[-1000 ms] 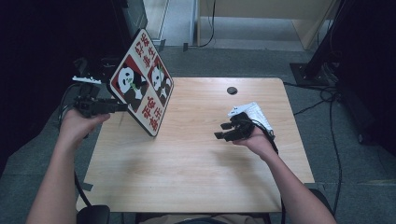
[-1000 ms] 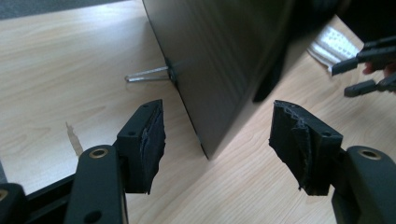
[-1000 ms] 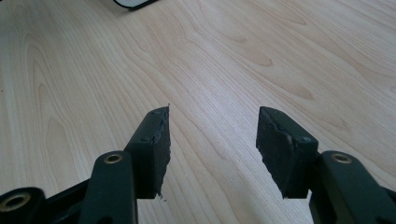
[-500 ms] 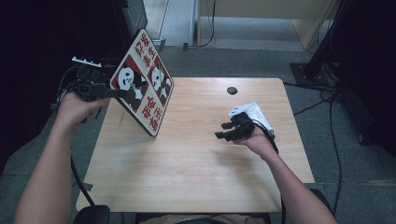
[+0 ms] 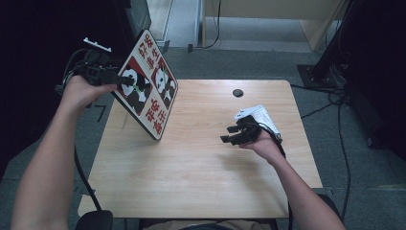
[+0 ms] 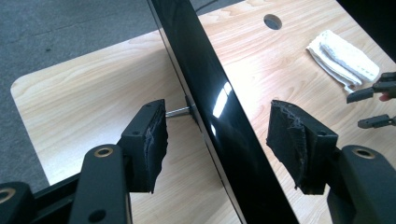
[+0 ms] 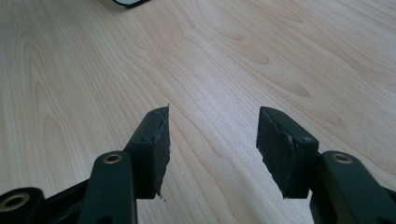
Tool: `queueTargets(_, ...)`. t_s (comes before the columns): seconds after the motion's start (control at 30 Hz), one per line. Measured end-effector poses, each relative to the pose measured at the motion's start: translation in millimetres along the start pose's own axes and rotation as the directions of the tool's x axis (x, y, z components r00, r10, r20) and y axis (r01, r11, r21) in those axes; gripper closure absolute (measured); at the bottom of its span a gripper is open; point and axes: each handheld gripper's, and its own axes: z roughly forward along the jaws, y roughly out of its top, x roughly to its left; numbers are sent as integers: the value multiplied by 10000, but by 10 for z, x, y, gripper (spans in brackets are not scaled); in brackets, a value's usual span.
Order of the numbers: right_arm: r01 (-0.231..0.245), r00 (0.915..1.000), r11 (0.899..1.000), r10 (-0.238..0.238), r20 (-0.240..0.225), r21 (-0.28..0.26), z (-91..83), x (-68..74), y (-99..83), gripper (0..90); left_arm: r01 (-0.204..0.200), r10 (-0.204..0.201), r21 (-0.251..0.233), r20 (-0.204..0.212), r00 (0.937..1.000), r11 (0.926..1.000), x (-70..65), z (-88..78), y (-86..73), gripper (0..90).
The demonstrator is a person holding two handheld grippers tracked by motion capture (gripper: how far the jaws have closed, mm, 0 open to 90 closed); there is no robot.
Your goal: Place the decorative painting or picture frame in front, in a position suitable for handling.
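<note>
Standing between left jaws: panda board

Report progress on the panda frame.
Done: the panda frame stands tilted on the table, left side. In hand: the left gripper straddles its edge, jaws open, not pressing; the right gripper hovers open, empty. Left: the white cloth lies untouched.

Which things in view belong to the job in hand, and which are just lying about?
In the job: panda sign board; left gripper, open around its edge.
Lying about: folded white cloth; cable hole; right gripper, open over bare table.
</note>
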Motion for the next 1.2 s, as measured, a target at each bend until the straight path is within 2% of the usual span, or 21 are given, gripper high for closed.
queueTargets(0.2, -13, 10000, 10000, 13, 14, 76, -4, 22, -6, 451, 15, -11, 248, -141, 9999, 9997, 33, 54, 191, 383)
queueTargets(0.4, 56, 10000, 9999, -56, -19, -107, -9, 67, -23, 451, -77, 84, 458, -161, 9998, 9989, 35, 158, 367, 387)
queueTargets(0.6, 59, 9999, 9997, -61, -83, -239, -37, 112, -47, 452, 4, 10, 652, -218, 9998, 9979, 83, 262, 502, 391)
queueTargets(0.97, 29, 10000, 9991, -26, 70, -426, -108, 155, -118, 451, 30, -2, 1049, -263, 9997, 9945, 166, 445, 709, 410)
queueTargets(1.2, -37, 9999, 9987, 45, 158, -507, -147, 161, -154, 451, 124, -93, 1187, -269, 9996, 9929, 229, 513, 748, 433)
